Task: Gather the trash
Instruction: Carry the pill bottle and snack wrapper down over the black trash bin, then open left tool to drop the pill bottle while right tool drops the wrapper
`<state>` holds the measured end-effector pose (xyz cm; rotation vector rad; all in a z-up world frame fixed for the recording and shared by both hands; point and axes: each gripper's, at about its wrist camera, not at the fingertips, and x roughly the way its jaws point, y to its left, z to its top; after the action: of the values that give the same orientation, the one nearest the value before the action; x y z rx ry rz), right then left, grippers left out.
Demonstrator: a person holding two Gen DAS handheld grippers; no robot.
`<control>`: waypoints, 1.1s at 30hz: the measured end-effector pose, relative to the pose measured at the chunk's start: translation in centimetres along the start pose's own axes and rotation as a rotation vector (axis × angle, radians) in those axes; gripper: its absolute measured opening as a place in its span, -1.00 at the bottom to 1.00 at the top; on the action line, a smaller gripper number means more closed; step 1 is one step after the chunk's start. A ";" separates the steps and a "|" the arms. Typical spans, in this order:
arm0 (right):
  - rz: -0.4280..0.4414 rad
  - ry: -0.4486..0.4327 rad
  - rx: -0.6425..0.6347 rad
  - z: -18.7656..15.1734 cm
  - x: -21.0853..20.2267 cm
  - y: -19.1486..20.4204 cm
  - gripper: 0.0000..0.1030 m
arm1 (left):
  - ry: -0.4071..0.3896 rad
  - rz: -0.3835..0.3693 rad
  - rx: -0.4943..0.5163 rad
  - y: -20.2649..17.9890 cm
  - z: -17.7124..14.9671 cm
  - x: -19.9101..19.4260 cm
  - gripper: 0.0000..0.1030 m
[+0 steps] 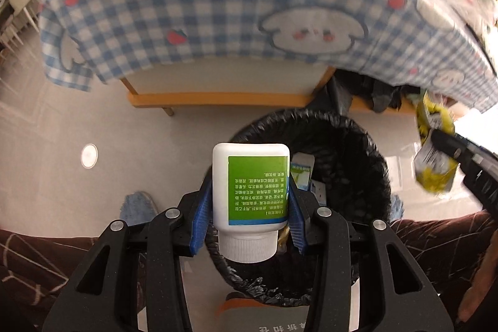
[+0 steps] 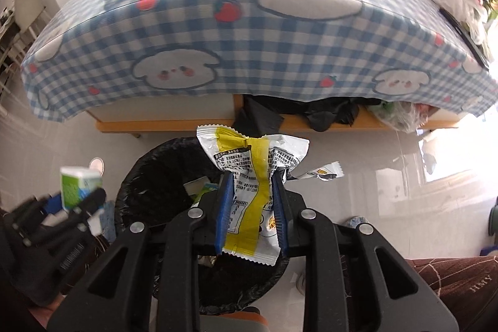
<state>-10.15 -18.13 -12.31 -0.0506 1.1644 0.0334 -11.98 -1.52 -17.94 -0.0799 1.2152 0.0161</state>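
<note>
My left gripper is shut on a white bottle with a green label, its ribbed cap toward the camera. It hangs over the near left rim of a round bin lined with a black bag. My right gripper is shut on a crumpled white and yellow snack wrapper, above the right part of the same black-lined bin. In the left wrist view the wrapper and the right gripper show at the right edge. In the right wrist view the bottle shows blurred at the left.
A table under a blue checked cloth stands just beyond the bin, with black bags on its low wooden shelf. Cartons lie inside the bin. Another small wrapper lies on the pale floor. My brown-trousered legs flank the bin.
</note>
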 end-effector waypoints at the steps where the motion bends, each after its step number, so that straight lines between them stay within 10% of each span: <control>1: -0.003 0.002 0.005 0.1 0.1 -0.1 -0.55 | 0.004 0.000 0.004 -0.2 -0.1 0.4 -0.19; 25: -0.047 -0.026 0.101 0.2 0.5 -3.0 -0.55 | 0.060 -0.062 0.154 -6.9 -2.3 7.1 -0.17; 33: -0.055 -0.016 0.099 0.1 1.3 -2.9 -0.54 | 0.004 -0.024 0.161 -6.3 -1.5 6.1 0.58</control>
<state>-9.37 -21.05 -13.42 0.0051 1.1462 -0.0726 -10.89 -8.12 -23.80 0.0459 1.2150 -0.1030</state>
